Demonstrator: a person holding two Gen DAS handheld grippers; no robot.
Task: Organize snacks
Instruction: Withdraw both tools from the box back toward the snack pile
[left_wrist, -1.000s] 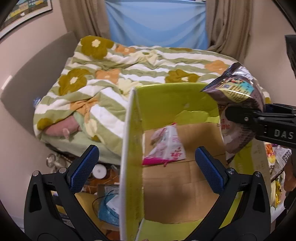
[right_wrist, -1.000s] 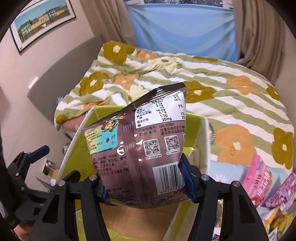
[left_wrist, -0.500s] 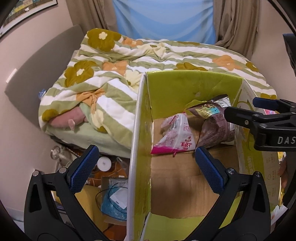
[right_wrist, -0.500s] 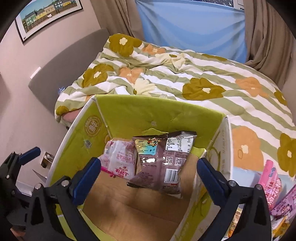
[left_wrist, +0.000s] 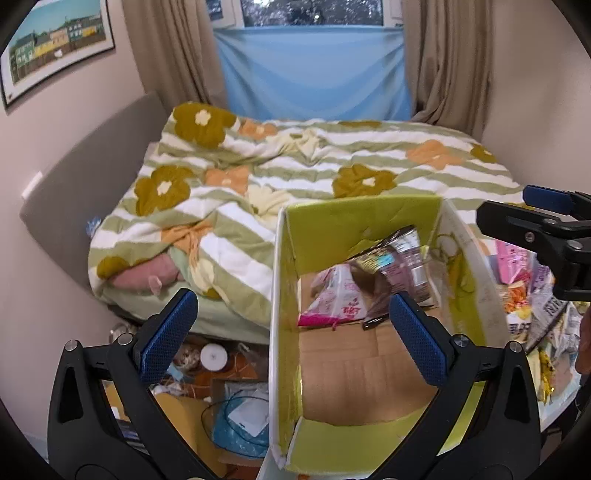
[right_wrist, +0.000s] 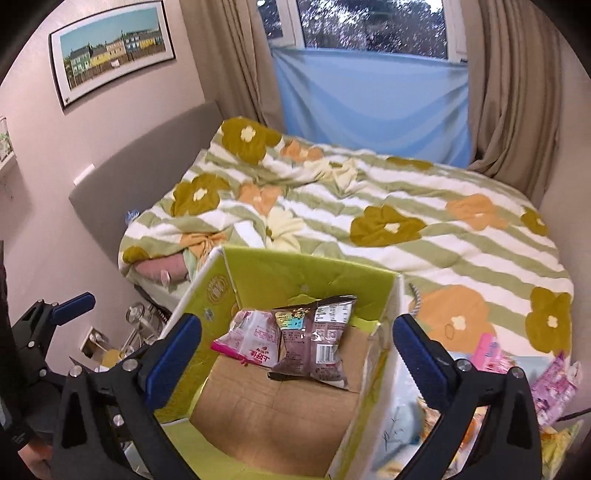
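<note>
A green cardboard box (right_wrist: 258, 271) (left_wrist: 354, 214) stands open at the foot of the bed. Inside, against its far wall, a brown snack bag (right_wrist: 314, 339) (left_wrist: 399, 258) lies beside a pink-and-white snack bag (right_wrist: 251, 338) (left_wrist: 332, 299). My right gripper (right_wrist: 295, 347) hangs open above the box with nothing between its fingers. It also shows at the right edge of the left wrist view. My left gripper (left_wrist: 291, 328) is open and empty, straddling the box's left wall. More snack packets (right_wrist: 546, 380) (left_wrist: 524, 280) lie in a pile to the right of the box.
A bed with a green-striped flowered quilt (right_wrist: 369, 206) fills the space behind the box. Left of the box, the floor holds clutter: cables, a blue pouch (left_wrist: 236, 417) and a white round object (left_wrist: 213, 356). A grey headboard (right_wrist: 140, 166) lines the left wall.
My right gripper opened and let go of the brown snack bag, which dropped into the box beside the pink bag. Both grippers have since risen and drawn back from the box.
</note>
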